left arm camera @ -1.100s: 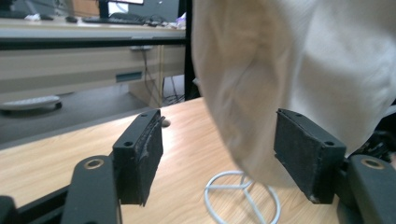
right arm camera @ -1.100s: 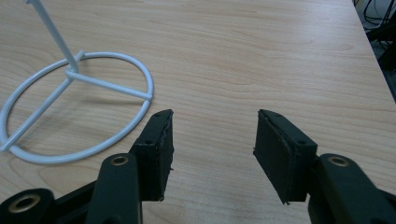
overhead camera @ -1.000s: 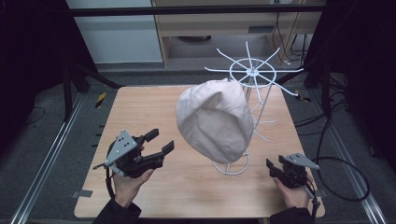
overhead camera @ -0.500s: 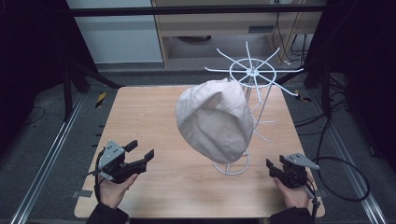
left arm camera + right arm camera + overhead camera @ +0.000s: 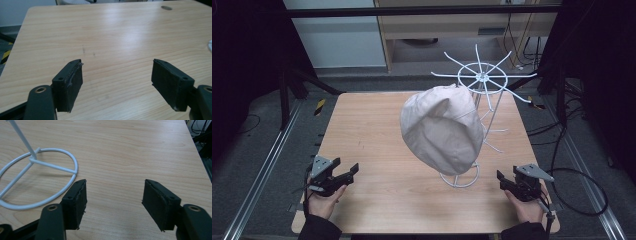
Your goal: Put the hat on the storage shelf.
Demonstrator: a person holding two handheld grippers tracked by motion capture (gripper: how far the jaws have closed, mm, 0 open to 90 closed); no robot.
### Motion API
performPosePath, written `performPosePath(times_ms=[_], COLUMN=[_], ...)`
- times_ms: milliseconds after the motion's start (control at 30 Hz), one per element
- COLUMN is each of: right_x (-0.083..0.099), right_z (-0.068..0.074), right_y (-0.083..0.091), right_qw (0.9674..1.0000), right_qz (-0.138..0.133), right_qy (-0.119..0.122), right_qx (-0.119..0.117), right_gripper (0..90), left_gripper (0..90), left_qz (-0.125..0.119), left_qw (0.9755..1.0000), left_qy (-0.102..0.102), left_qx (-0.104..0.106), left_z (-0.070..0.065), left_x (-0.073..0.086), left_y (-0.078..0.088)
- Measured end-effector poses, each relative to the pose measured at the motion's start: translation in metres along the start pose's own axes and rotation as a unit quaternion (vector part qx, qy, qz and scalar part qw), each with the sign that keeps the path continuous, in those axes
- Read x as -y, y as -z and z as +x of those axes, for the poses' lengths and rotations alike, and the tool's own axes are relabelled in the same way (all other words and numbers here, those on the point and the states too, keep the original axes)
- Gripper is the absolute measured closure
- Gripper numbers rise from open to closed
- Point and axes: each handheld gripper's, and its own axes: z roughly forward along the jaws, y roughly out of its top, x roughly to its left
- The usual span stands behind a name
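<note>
A pale cloth hat [image 5: 443,129] is hanging on a white wire stand [image 5: 482,79], whose ring base [image 5: 37,177] is resting on the wooden bench [image 5: 377,120] toward its right front part. The left gripper [image 5: 346,173] is sitting low by the bench's front left corner, well apart from the hat; its jaws have just been opening and are standing wide with bare wood between them. The right gripper [image 5: 504,181] is waiting near the front right corner, just beside the ring base without touching it; its jaws have just been opening too, with nothing between them. Each gripper is resting in a hand [image 5: 323,202].
</note>
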Motion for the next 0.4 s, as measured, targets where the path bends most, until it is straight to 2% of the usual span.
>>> performPosePath(times_ms=[167,400], right_x=[0.001,0.002], right_z=[-0.001,-0.001], right_y=[-0.004,-0.006], right_qw=[1.0000,1.0000], right_qz=[0.006,0.006], right_qy=[0.000,0.004], right_qx=[0.003,0.005], right_gripper=[25.2,21.0], left_gripper=[24.7,24.2], left_qz=[0.023,0.038], left_qw=[0.9994,0.9984], left_qy=[0.012,0.013], left_qx=[-0.022,-0.039], left_z=[0.015,0.024], left_x=[0.011,0.015], left_y=[-0.007,-0.010])
